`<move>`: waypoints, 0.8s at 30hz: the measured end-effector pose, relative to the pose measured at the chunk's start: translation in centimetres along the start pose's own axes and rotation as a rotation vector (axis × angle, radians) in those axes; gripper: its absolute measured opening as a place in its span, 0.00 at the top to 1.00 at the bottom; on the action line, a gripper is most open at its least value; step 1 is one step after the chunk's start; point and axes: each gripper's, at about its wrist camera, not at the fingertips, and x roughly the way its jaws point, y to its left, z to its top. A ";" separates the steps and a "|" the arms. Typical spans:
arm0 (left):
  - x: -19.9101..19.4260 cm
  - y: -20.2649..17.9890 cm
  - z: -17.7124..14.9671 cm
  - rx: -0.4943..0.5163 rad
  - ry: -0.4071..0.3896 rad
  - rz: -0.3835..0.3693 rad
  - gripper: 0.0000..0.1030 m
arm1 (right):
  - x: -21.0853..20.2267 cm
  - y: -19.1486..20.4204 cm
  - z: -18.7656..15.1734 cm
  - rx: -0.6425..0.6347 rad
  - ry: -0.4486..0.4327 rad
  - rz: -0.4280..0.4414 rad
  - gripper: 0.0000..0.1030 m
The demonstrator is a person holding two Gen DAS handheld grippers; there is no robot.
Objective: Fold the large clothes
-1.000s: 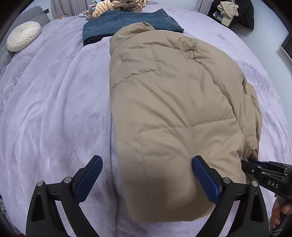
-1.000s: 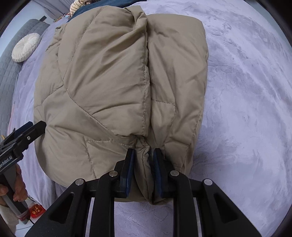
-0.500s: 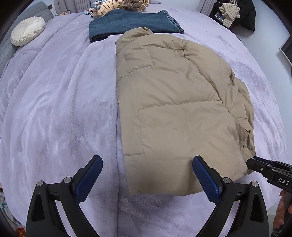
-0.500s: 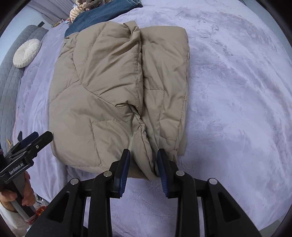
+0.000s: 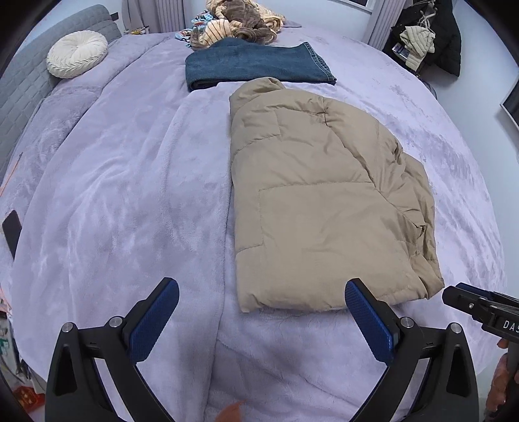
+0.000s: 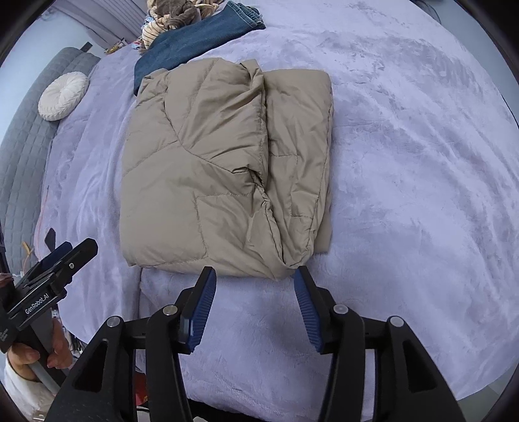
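A tan quilted puffer jacket (image 5: 321, 201) lies folded into a long rectangle on the lilac plush bedspread (image 5: 129, 201); it also shows in the right wrist view (image 6: 223, 168). My left gripper (image 5: 261, 319) is open and empty, above the bedspread just short of the jacket's near edge. My right gripper (image 6: 254, 305) is open and empty, just short of the jacket's near right corner. Each gripper shows at the edge of the other's view: the right one at the right of the left wrist view (image 5: 480, 308), the left one at the left of the right wrist view (image 6: 55, 269).
Folded blue jeans (image 5: 256, 65) lie beyond the jacket, with a heap of loose clothes (image 5: 240, 26) behind. A round cream cushion (image 5: 78, 53) sits by the grey headboard (image 5: 19, 78). A dark phone (image 5: 12, 232) lies at the bed's left edge. Dark clothes (image 5: 428, 42) hang at far right.
My right gripper opened and let go of the jacket's edge. Both grippers pulled back from the jacket, which now lies flat on the bed.
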 end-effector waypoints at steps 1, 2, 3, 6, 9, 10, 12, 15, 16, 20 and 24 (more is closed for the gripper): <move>-0.5 0.0 -0.2 -0.009 -0.001 -0.001 0.01 | 0.0 0.7 0.2 -0.001 -0.010 -0.003 0.43; -1.0 -0.1 -0.4 -0.010 -0.005 -0.008 0.01 | -0.7 0.8 0.1 -0.001 -0.029 -0.004 0.41; -1.5 -0.3 -0.6 -0.005 -0.012 0.001 0.01 | -1.4 1.0 0.0 -0.003 -0.054 -0.008 0.39; -3.5 -0.9 -1.1 0.008 -0.057 0.058 0.01 | -3.6 1.6 -0.4 -0.021 -0.136 -0.054 0.25; -5.6 -1.1 -1.4 -0.004 -0.101 0.057 0.01 | -5.7 2.3 -0.8 -0.035 -0.204 -0.094 0.22; -6.3 -1.3 -1.6 -0.008 -0.114 0.065 0.01 | -6.3 2.4 -0.9 -0.035 -0.218 -0.103 0.21; -7.5 -1.5 -1.9 -0.013 -0.136 0.074 0.01 | -7.3 2.6 -1.1 -0.036 -0.242 -0.116 0.21; -9.1 -1.8 -2.2 -0.011 -0.159 0.091 0.01 | -8.7 2.9 -1.5 -0.043 -0.280 -0.126 0.00; -9.6 -1.8 -2.4 -0.012 -0.166 0.091 0.01 | -9.3 3.0 -1.7 -0.050 -0.301 -0.132 0.00; -10.9 -1.5 -3.0 -0.027 -0.178 0.075 0.01 | -10.8 3.5 -2.3 -0.062 -0.332 -0.162 0.00; -11.6 -1.4 -3.4 -0.036 -0.181 0.080 0.01 | -11.5 3.5 -2.9 -0.048 -0.320 -0.152 0.00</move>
